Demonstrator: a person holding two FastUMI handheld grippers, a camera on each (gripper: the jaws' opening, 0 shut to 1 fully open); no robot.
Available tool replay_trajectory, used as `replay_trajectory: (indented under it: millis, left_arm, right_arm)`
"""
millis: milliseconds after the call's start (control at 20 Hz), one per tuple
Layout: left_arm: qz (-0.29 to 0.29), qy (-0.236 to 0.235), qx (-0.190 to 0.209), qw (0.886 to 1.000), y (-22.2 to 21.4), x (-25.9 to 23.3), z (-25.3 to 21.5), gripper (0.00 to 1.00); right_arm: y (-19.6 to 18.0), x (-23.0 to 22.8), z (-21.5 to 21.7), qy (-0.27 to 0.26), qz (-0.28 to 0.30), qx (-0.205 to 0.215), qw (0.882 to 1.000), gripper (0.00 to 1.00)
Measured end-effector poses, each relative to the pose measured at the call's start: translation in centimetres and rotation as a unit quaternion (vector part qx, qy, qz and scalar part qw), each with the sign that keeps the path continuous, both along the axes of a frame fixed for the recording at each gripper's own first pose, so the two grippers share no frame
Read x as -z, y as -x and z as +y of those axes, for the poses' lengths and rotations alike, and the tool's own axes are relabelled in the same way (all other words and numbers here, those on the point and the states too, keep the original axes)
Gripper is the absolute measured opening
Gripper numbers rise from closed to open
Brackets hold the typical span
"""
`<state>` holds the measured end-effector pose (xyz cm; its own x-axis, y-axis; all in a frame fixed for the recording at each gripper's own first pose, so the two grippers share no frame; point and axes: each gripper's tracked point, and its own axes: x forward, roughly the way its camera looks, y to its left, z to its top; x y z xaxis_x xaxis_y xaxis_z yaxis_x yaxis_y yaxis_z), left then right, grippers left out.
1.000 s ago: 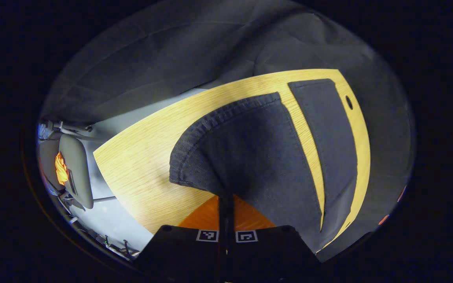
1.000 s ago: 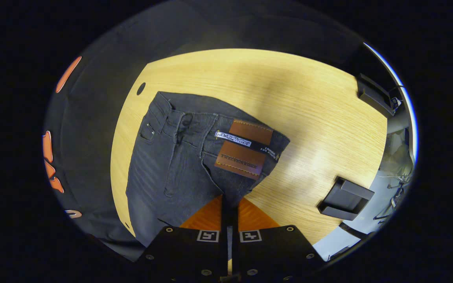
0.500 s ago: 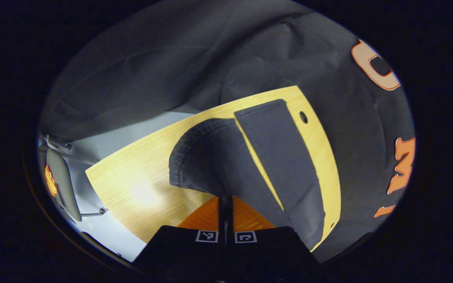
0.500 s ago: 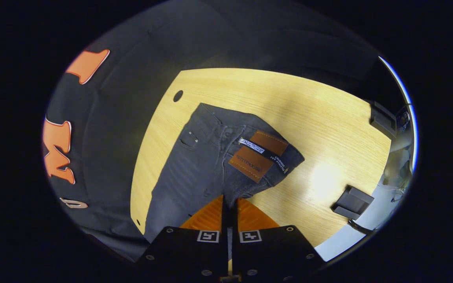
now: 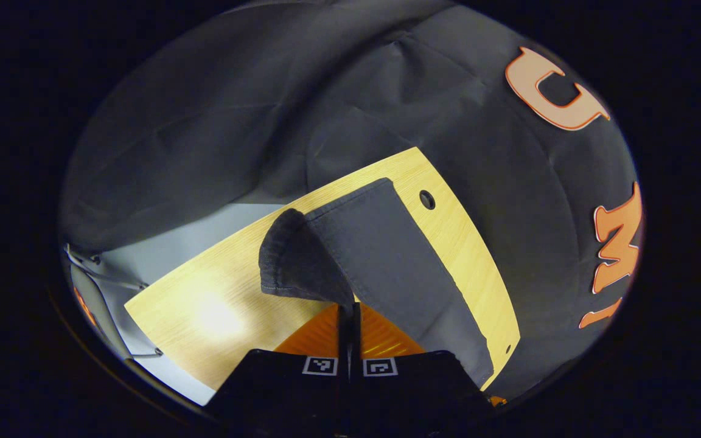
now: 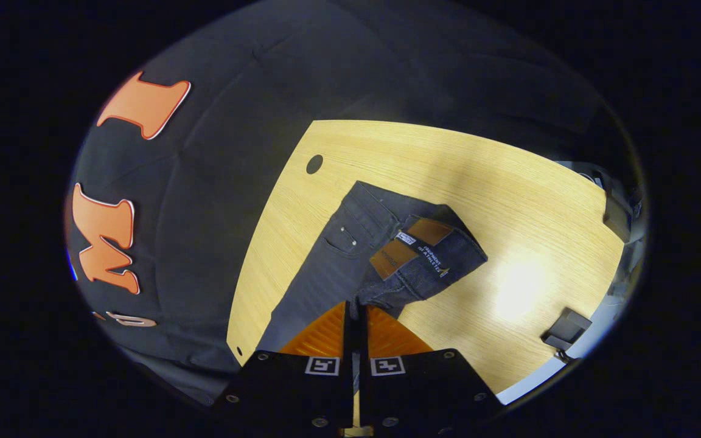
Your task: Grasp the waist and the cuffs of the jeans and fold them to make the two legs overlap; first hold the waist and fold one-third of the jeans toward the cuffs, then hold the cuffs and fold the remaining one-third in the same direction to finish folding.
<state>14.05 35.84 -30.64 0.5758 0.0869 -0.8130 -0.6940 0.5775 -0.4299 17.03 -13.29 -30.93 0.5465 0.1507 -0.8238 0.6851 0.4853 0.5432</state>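
left gripper view: left gripper (image 5: pixel 348 313) has its jaws pressed together on a cuff (image 5: pixel 292 258), lifting that leg over the other leg lying flat on the bench (image 5: pixel 204 298).
right gripper view: right gripper (image 6: pixel 353 313) has its jaws pinched on the waist (image 6: pixel 414 267) near the brown patch (image 6: pixel 408 246); that side is raised and turned toward the flat half.
jeans (image 6: pixel 332 261): spread along the bench's far side, near the round hole (image 6: pixel 314 164), one half flat and one half held up at both ends.
step: judged to be the lengthwise fold that overlaps the legs, not yet laid down.
handling: soft, fairly heavy denim; it should sag between the two holds and drape rather than slide.
hold: thick hem and waistband seams look like the firmest places to pinch.
risk: uneven lowering could leave the edges skewed.
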Motion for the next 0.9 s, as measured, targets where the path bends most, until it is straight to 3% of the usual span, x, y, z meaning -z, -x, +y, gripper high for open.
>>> replay_trajectory:
  millis: [200, 900]
  left_arm:
    - [0.008, -0.017, 0.016, 1.0, -3.6, 0.3, 0.4, 0.01]
    - [0.041, -0.049, 0.041, 0.997, -14.0, 4.3, 2.0, 0.01]
  right_arm:
    - [-2.4, 0.3, 0.1, -0.019, 0.001, 0.01, 1.0, 0.04]
    - [-10.4, 4.3, -0.2, 0.0, 0.04, -0.001, 0.999, 0.04]
